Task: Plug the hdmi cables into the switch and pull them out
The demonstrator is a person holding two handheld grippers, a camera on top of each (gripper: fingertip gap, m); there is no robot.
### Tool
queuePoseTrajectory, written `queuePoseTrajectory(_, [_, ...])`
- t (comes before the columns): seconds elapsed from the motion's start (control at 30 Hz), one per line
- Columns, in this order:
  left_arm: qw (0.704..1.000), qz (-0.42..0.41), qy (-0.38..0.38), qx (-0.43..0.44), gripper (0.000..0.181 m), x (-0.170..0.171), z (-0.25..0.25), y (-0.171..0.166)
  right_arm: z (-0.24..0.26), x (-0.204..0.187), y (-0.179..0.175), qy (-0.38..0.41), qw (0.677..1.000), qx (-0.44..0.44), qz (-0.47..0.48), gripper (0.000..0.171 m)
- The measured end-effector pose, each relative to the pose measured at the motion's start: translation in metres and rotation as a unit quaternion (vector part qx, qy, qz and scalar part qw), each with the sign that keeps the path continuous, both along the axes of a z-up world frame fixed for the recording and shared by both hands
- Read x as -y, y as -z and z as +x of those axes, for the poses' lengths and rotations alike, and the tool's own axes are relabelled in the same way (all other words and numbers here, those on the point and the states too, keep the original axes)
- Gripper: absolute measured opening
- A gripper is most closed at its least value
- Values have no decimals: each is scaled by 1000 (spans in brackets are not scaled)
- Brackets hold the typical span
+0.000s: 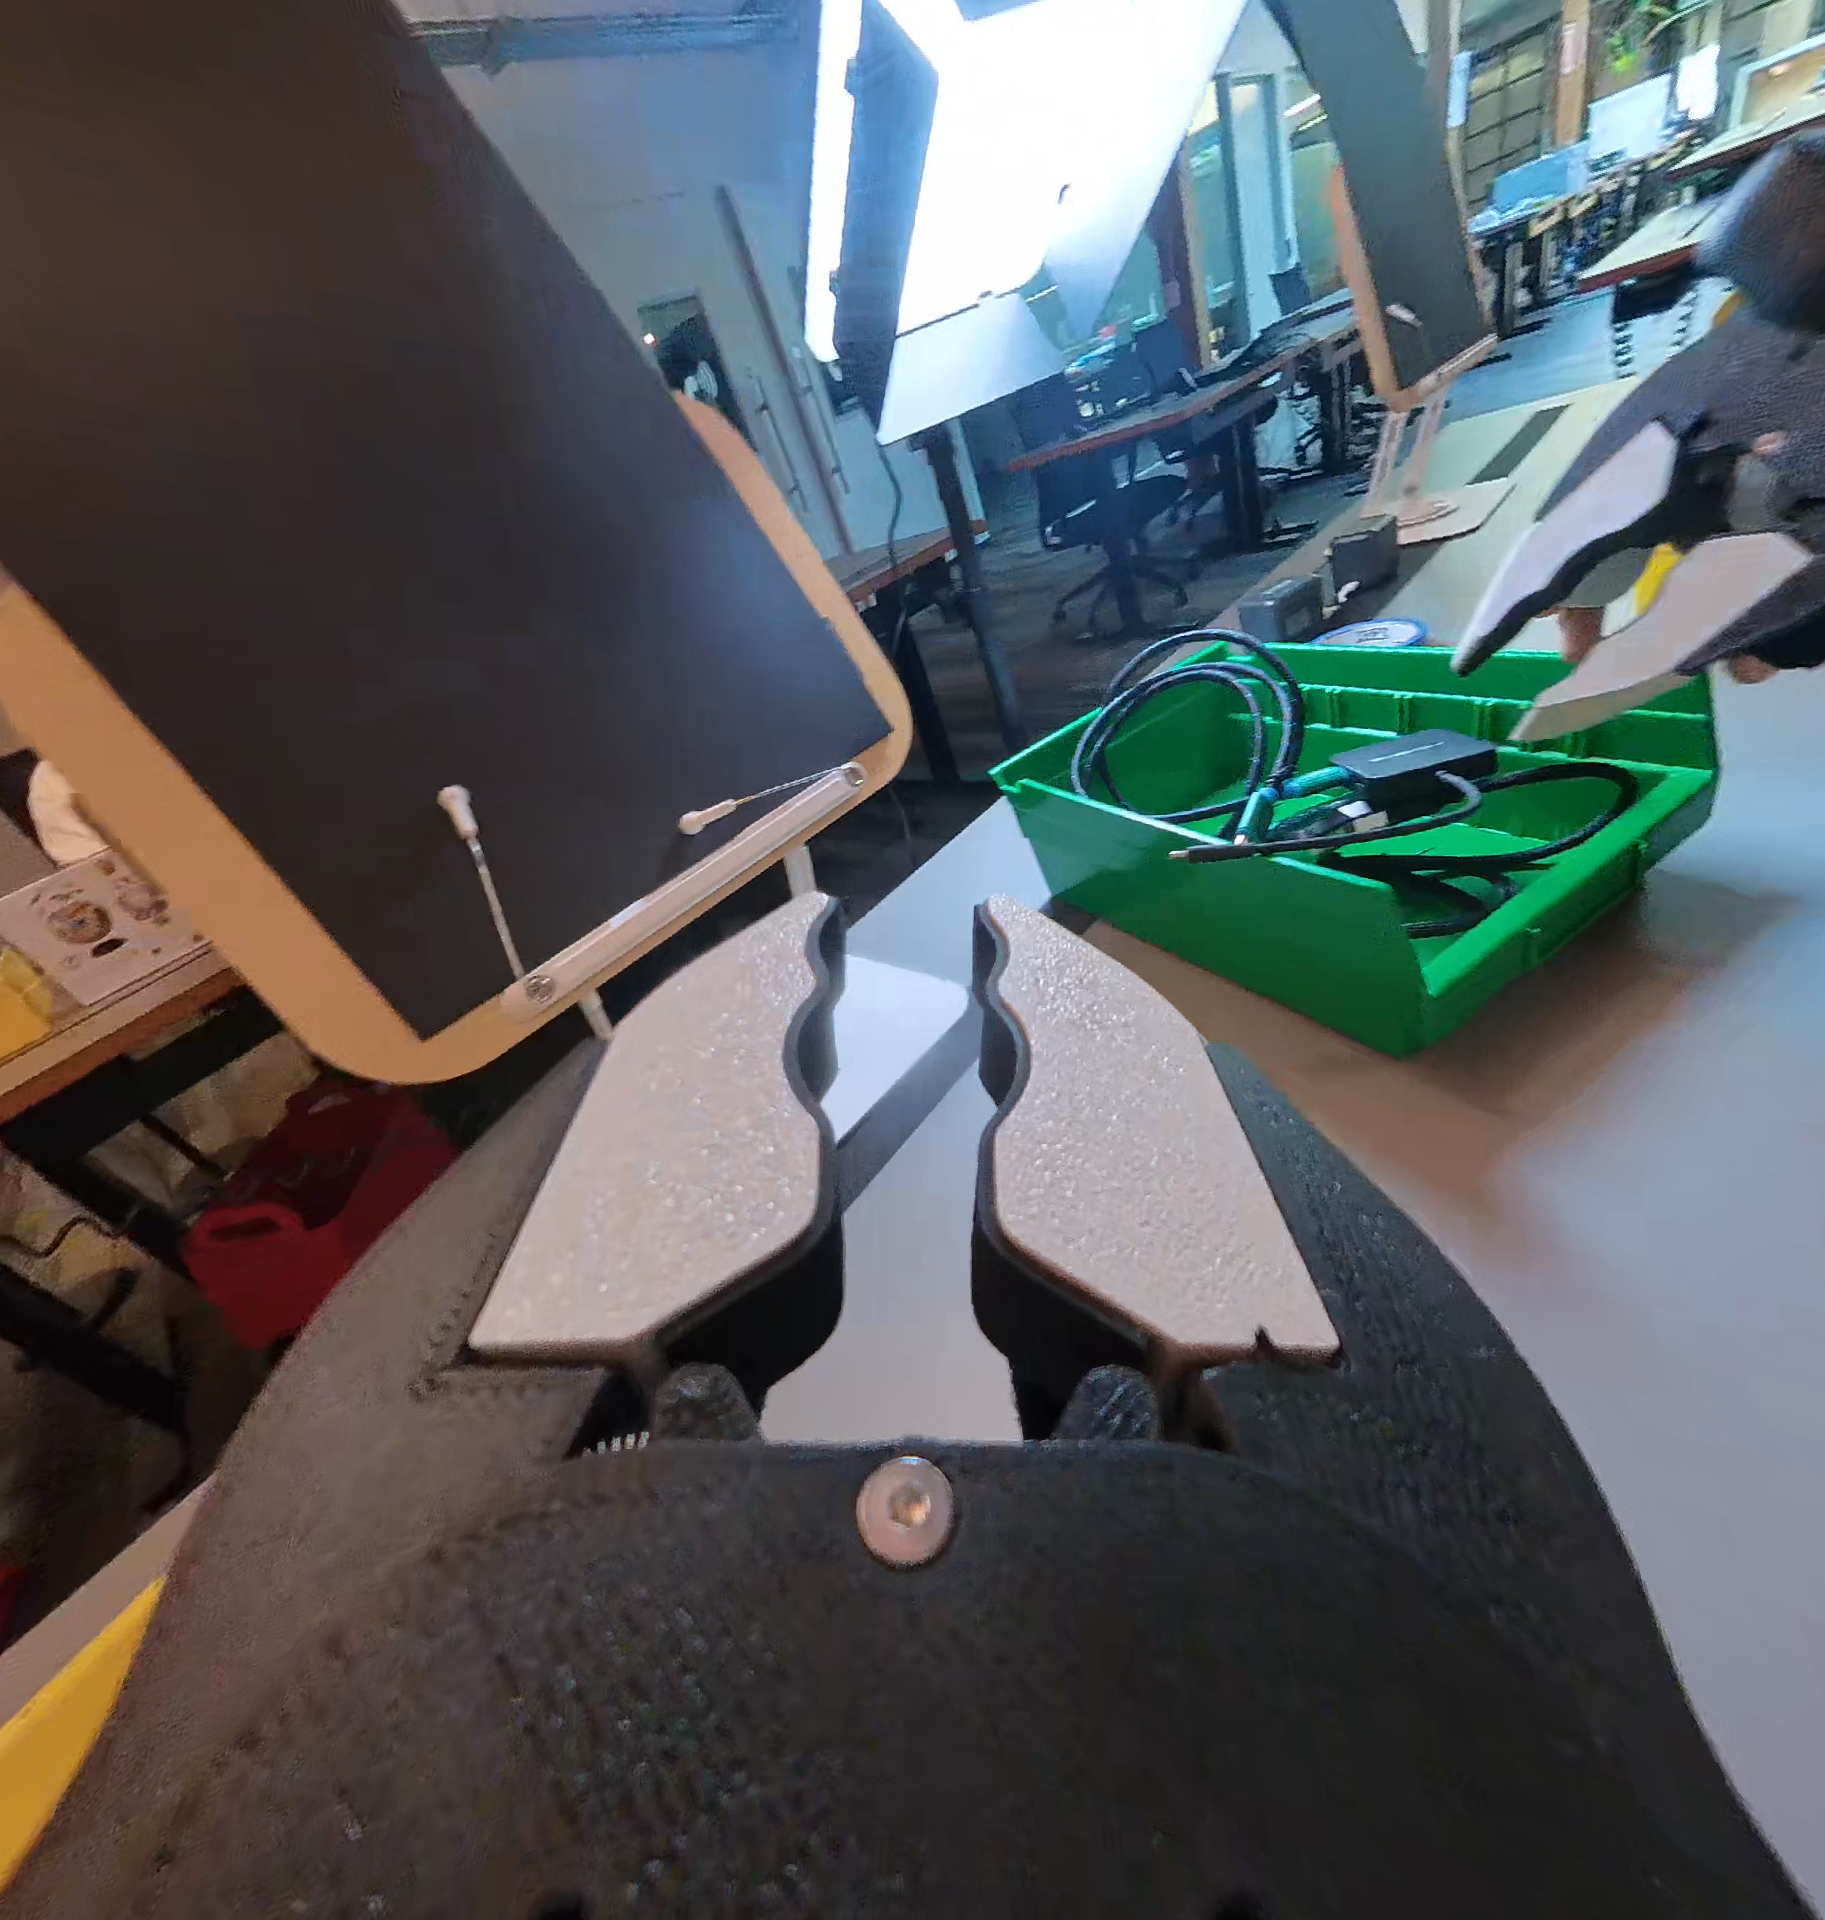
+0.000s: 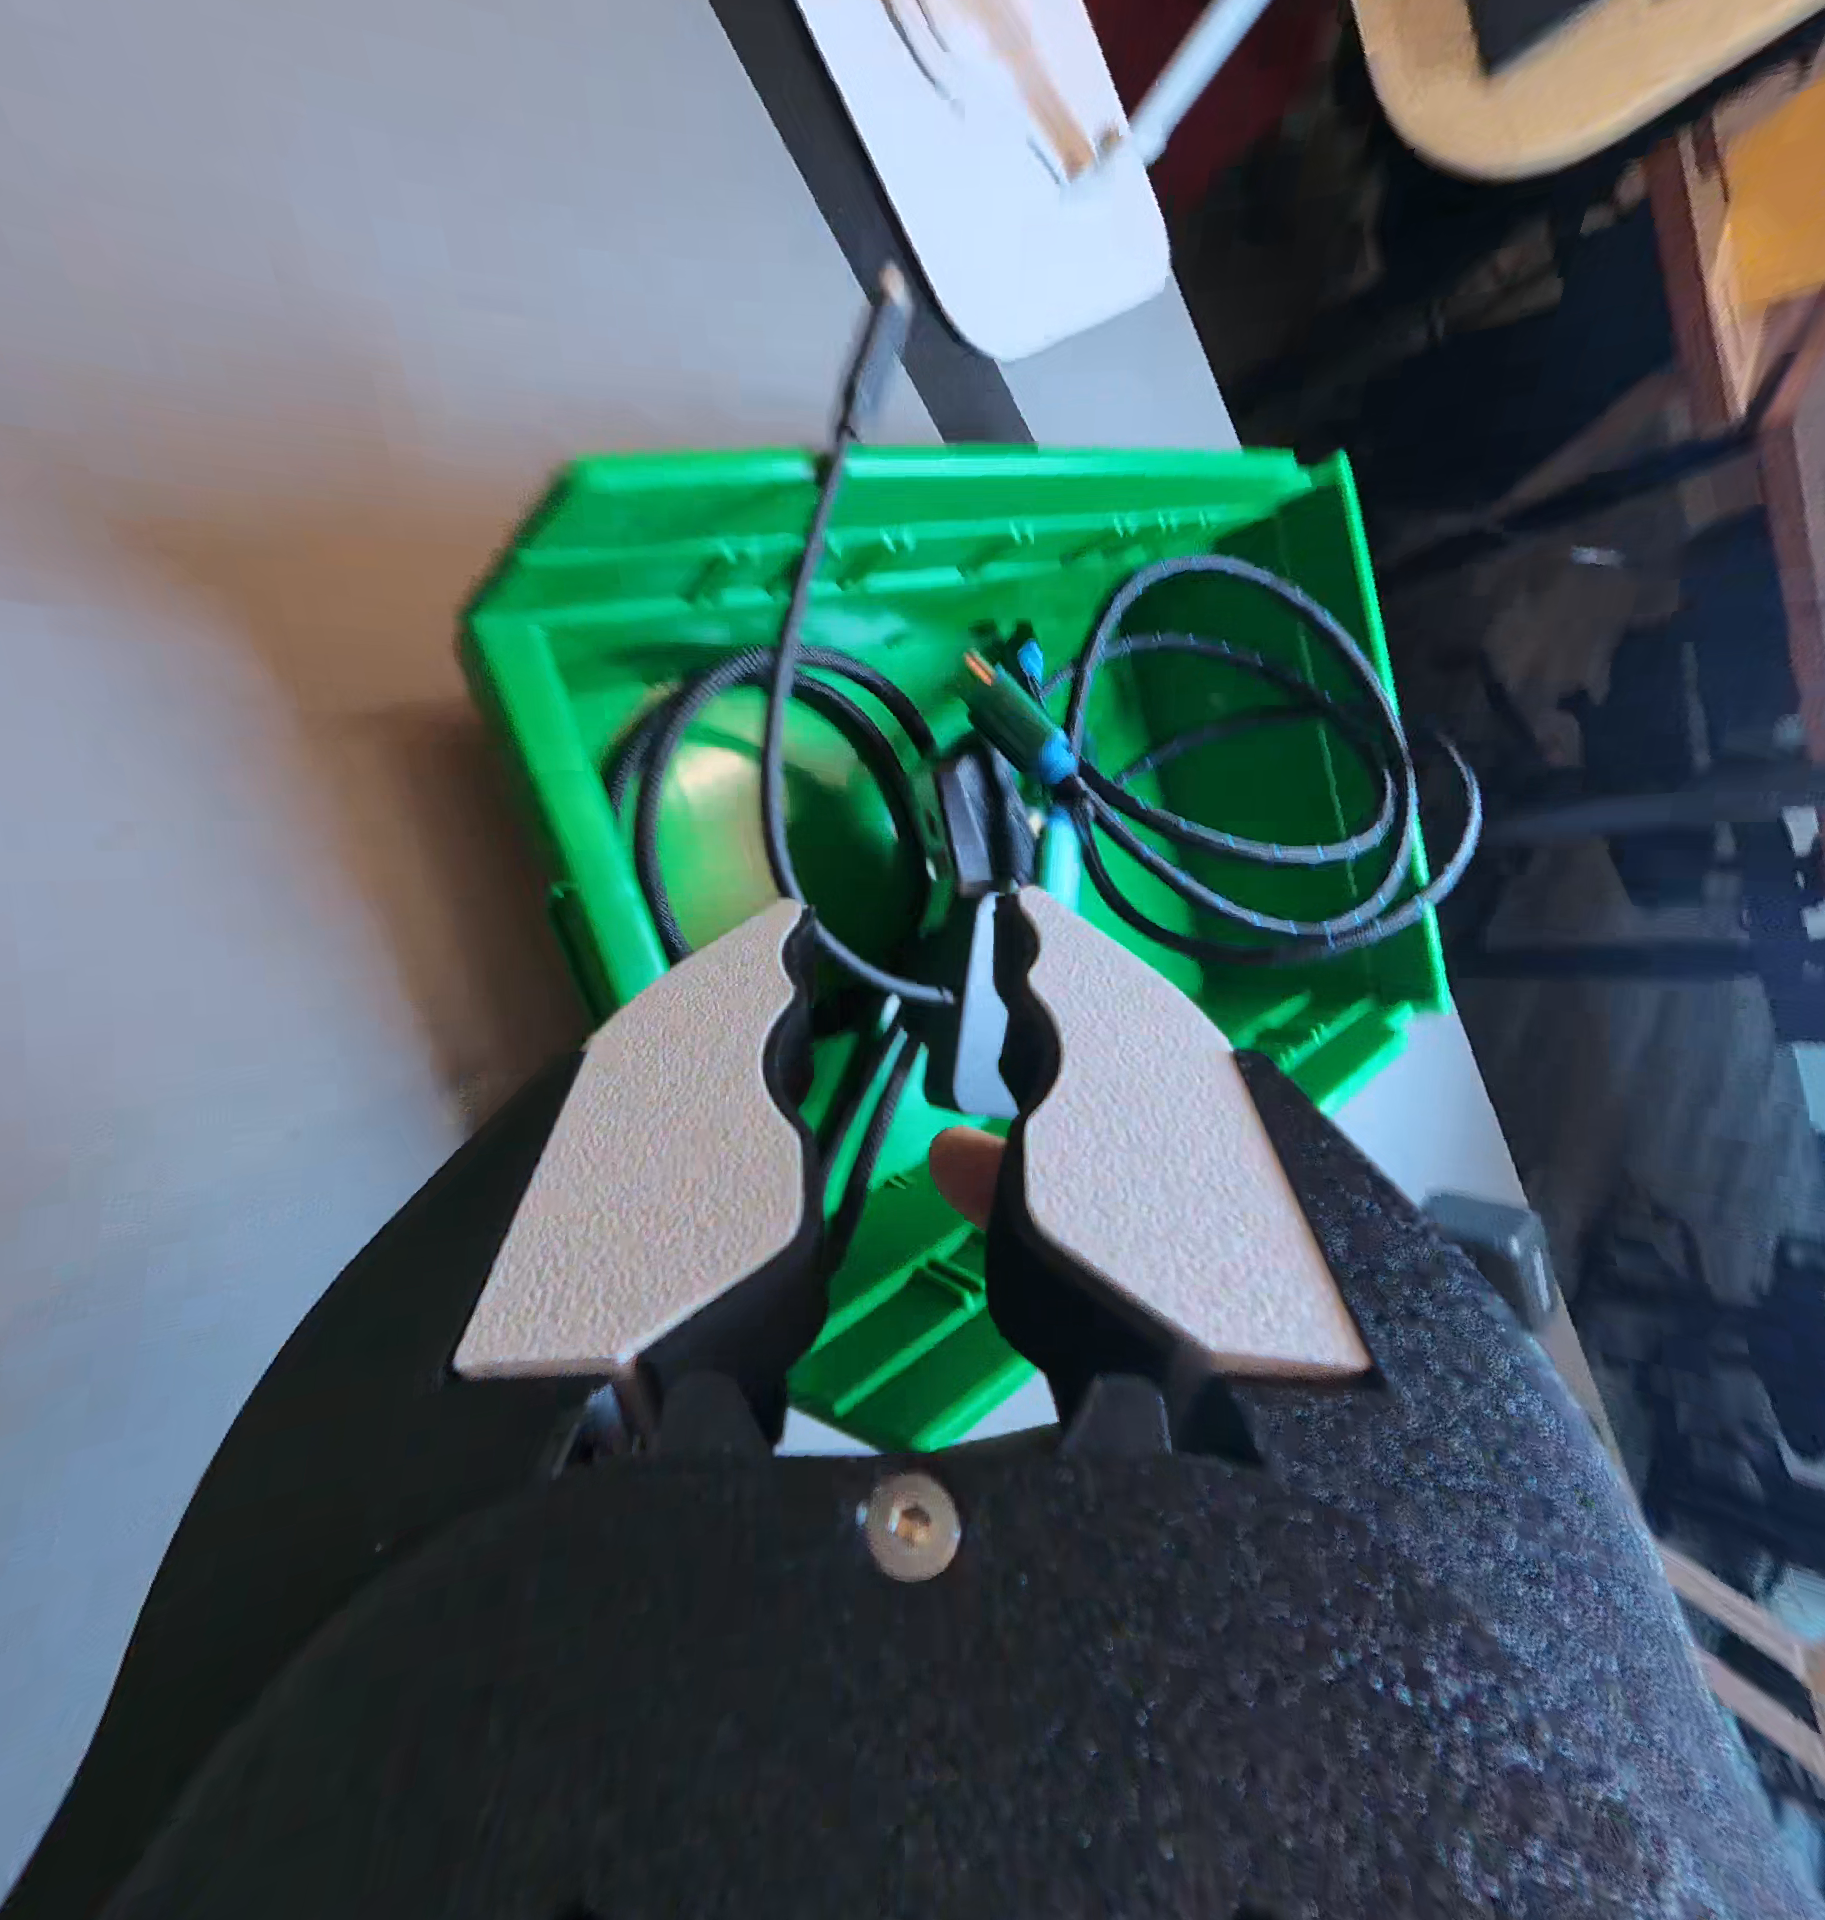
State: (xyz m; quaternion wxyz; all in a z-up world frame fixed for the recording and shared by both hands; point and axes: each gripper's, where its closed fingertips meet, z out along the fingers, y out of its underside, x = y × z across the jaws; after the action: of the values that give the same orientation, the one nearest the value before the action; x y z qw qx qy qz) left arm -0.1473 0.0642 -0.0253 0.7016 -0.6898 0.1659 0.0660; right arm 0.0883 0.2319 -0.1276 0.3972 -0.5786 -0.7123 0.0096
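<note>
A green bin [image 1: 1251, 935] on the grey table holds the black switch [image 1: 1407, 758] and coiled black braided HDMI cables [image 1: 1199, 707] with teal-collared plugs [image 1: 1263, 808]. My left gripper [image 1: 910, 920] is open and empty, low over the table to the left of the bin. My right gripper [image 1: 1500, 691] hovers over the bin's far side, jaws apart. In the right wrist view the right gripper [image 2: 910, 914] is open and empty just above the switch [image 2: 968, 831]. The cable coil [image 2: 1251, 779] lies to its right. A thin cable's plug [image 2: 892, 291] hangs past the bin rim [image 2: 534, 727].
A black-faced board [image 1: 368, 468] on a stand leans at the table's left edge, close to my left gripper. Two small dark boxes [image 1: 1292, 603] and a blue roll [image 1: 1367, 632] sit behind the bin. The grey table [image 1: 1510, 1195] stretches to the right. The grippers' ends are close to 30 centimetres from one another.
</note>
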Motion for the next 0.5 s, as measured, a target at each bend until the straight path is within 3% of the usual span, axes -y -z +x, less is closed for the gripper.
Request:
queuePoseTrajectory(0.2, [997, -67, -23, -7, 29, 24, -37, 5, -33, 42, 16, -83, 995, -2, -50, 32])
queuePoseTrajectory(0.3, [995, -94, -26, -3, 34, 42, -50, 3, -35, 49, 32, -98, 994, 30, -49, 31])
queuePoseTrajectory(0.5, [990, -126, -54, -22, 26, 70, -70, 4, -30, 49, 36, -94, 993, 60, -23, 29])
